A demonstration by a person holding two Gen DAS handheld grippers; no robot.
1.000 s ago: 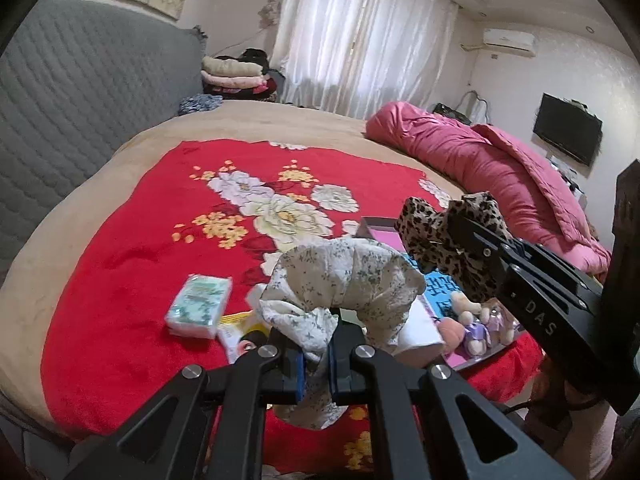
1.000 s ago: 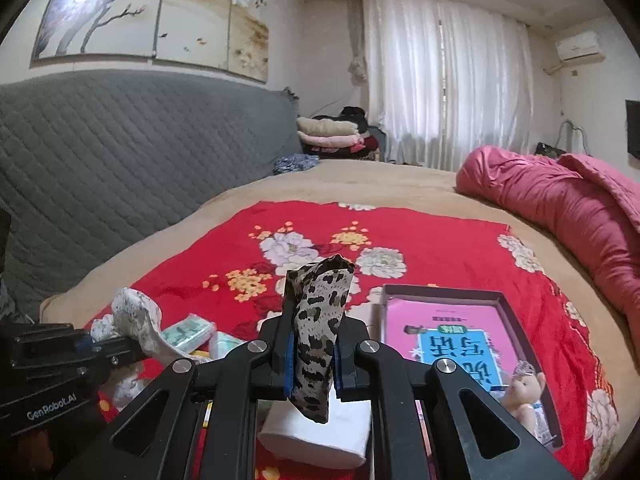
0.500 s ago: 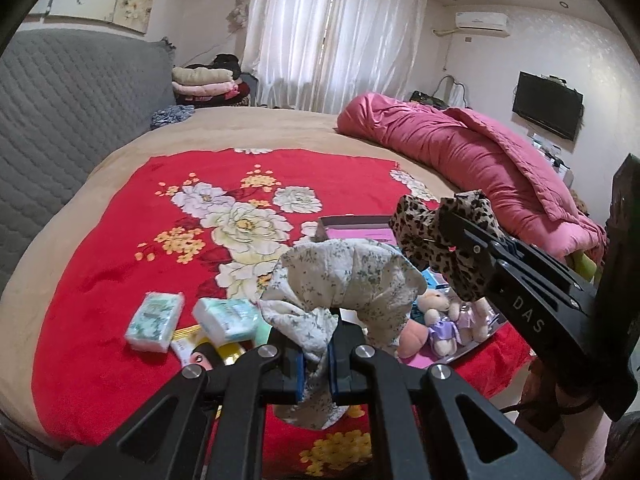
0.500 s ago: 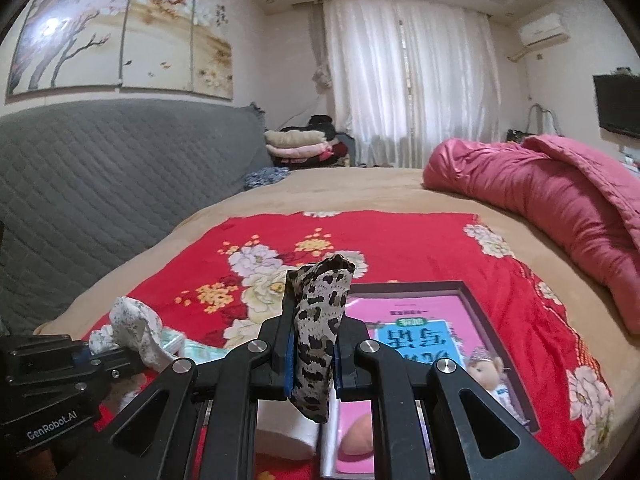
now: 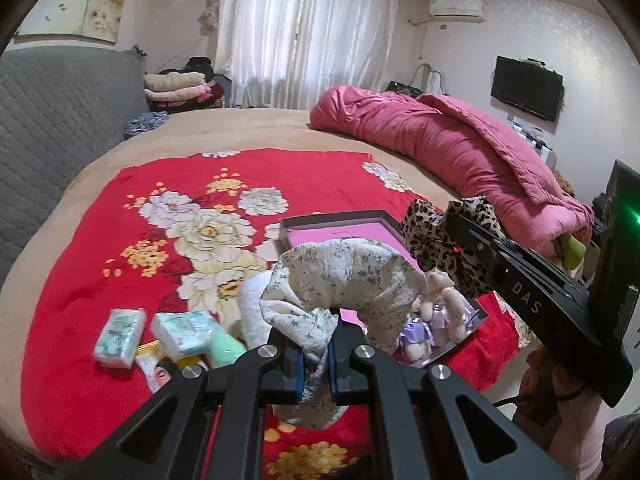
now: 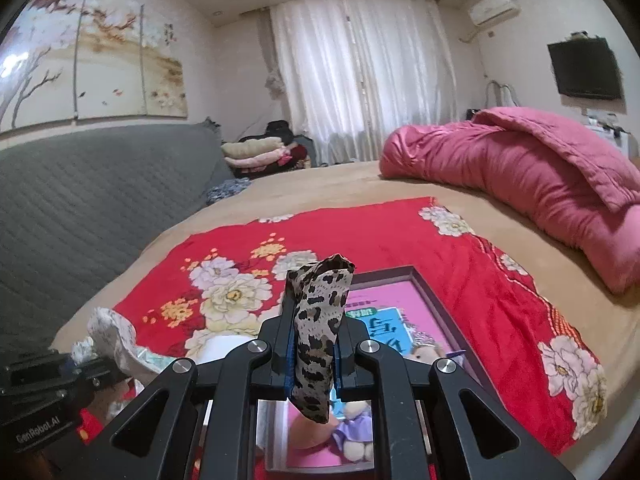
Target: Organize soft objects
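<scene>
Showing a bedroom: a bed (image 5: 248,128) with a tan cover carries a red floral blanket (image 5: 320,176), and a rolled pink quilt (image 5: 452,140) lies along its far right side. A grey quilted headboard (image 6: 80,208) stands at left, white curtains (image 6: 360,80) hang at the back, and a television (image 6: 584,68) is mounted on the right wall. On the blanket rests a dark-framed tray (image 6: 436,300) with a pink printed base; small plush dolls (image 5: 436,312) lie in its near corner. Two tissue packs (image 5: 120,336) lie on the blanket to the left of the tray. The left hand-held gripper (image 5: 316,360) has its jaws closed tight on a cream floral scrunchie (image 5: 344,276), which arches above the tray's near edge. The right hand-held gripper (image 6: 314,356) has its jaws pressed together on a leopard-print scrunchie (image 6: 318,320), held upright over the tray.
</scene>
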